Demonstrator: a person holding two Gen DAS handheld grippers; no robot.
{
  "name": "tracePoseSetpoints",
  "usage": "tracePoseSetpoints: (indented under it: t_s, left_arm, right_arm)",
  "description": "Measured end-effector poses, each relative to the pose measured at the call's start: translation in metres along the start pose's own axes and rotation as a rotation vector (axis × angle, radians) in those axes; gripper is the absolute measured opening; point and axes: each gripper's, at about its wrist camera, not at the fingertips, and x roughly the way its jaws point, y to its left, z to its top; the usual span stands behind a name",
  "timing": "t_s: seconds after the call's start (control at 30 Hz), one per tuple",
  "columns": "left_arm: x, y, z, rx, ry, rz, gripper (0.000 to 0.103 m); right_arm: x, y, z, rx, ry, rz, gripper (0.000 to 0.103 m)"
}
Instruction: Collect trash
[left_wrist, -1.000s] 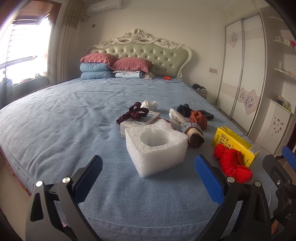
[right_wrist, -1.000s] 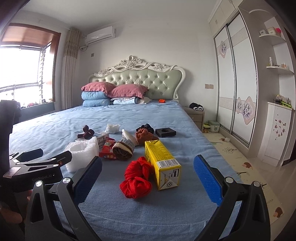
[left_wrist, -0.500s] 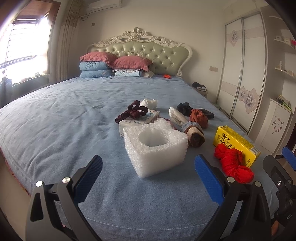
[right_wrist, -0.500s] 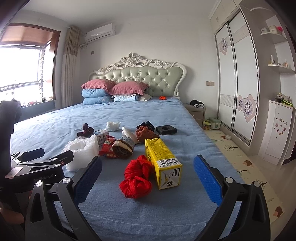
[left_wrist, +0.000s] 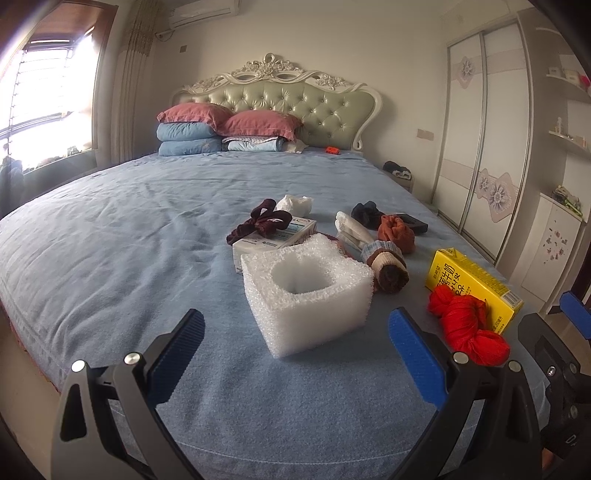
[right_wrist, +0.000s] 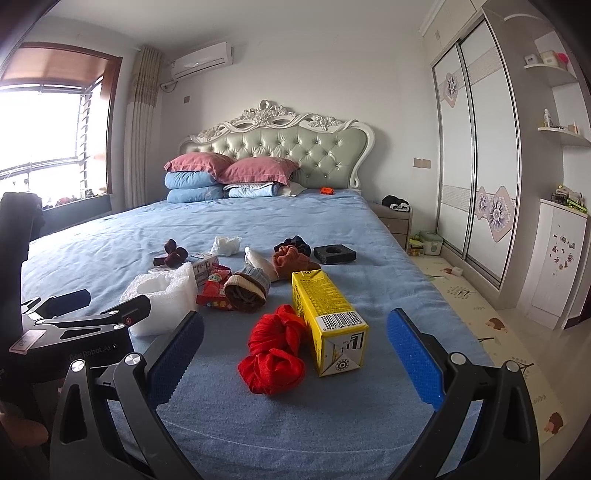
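The white foam block with a round hole (left_wrist: 306, 291) sits near the blue bed's (left_wrist: 110, 258) foot edge. It's right in front of the left hand-held gripper (left_wrist: 295, 350), fingers wide apart. Right hand-held gripper (right_wrist: 295, 350) is wide apart too, w/ nothing in it.

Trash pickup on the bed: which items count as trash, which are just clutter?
Likely trash:
white foam block
yellow milk carton
red snack wrapper
small white box
crumpled tissue

Likely just lying about:
red socks
rolled brown sock
pillows

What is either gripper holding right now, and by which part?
Nothing. The left gripper is open in front of the foam block, and the right gripper is open short of the yellow carton.
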Motion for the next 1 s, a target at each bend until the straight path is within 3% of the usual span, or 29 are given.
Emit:
tracePoseSetpoints:
  t_s: [1.0]
  left_arm:
    - [0.029, -0.004, 0.008, -0.013, 0.034, 0.031, 0.099]
  right_arm:
    - [0.013, -0.009, 0.000, 0.035, 0.000, 0.041, 0.095]
